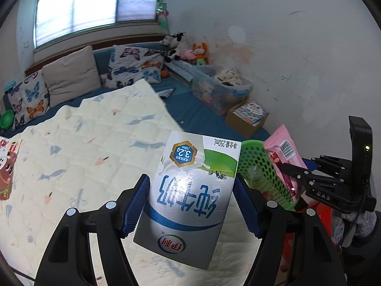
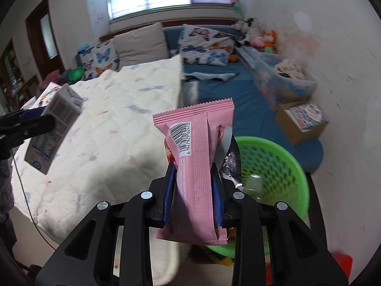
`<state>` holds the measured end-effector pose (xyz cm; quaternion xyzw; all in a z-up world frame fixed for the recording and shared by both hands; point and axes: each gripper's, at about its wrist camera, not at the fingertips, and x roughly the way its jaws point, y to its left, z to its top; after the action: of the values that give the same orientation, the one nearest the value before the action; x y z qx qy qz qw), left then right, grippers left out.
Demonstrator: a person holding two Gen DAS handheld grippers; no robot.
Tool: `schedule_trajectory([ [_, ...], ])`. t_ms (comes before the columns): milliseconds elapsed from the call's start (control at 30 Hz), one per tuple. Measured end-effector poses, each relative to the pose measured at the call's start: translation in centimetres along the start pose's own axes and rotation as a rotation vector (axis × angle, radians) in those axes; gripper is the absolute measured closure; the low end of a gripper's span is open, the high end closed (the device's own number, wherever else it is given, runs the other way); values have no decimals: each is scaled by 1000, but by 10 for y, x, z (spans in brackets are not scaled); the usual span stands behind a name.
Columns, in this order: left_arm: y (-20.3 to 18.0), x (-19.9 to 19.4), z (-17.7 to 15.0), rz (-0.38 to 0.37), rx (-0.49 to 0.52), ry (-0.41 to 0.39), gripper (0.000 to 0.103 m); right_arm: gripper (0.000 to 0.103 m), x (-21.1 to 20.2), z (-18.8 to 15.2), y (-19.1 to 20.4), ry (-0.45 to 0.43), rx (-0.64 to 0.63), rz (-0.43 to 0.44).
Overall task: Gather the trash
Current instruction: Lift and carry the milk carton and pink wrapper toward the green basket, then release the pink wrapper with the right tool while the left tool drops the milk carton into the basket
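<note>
Over the bed: I see both of my grippers up in the air with trash in them.
Left gripper (image 1: 191, 202): it squeezes a milk box (image 1: 190, 195) between its blue pads (image 1: 135, 202). The box is upside down above the quilt (image 1: 83, 143).
Right gripper (image 2: 193, 190): it squeezes a pink wrapper (image 2: 197, 166). The wrapper stands up tall, with its bar code facing me.
Basket (image 2: 273, 166): it is green, just to the right of the wrapper and lower down. I see a small clear bottle (image 2: 253, 183) inside it.
Wall side: a cardboard box (image 2: 302, 124) and a clear bin (image 2: 285, 81) sit on the blue sheet.
</note>
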<state>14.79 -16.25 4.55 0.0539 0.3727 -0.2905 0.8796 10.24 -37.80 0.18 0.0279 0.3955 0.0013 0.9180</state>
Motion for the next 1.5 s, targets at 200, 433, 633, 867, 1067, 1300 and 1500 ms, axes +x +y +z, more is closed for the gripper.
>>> schedule_trajectory([
  [200,-21,10,9,-30,15,7,34,71,1,-10,-39,-2,70,-54],
  [433,-46,22,16,-62,48,13,34,50,2,-18,-70,-3,129,-97],
  [633,-63,36,19,-82,64,26,34,41,-7,-26,-87,-23,166,-107],
  [867,-84,63,18,-110,86,68,34,32,-28,-36,-96,-60,184,-108],
  [1067,-106,89,15,-127,99,104,34,30,-37,-46,-100,-68,187,-116],
  [1300,-128,109,14,-147,101,131,33,27,-40,-59,-109,-66,214,-113],
  [1500,-138,123,12,-164,87,144,32,26,-41,-70,-110,-58,232,-107],
])
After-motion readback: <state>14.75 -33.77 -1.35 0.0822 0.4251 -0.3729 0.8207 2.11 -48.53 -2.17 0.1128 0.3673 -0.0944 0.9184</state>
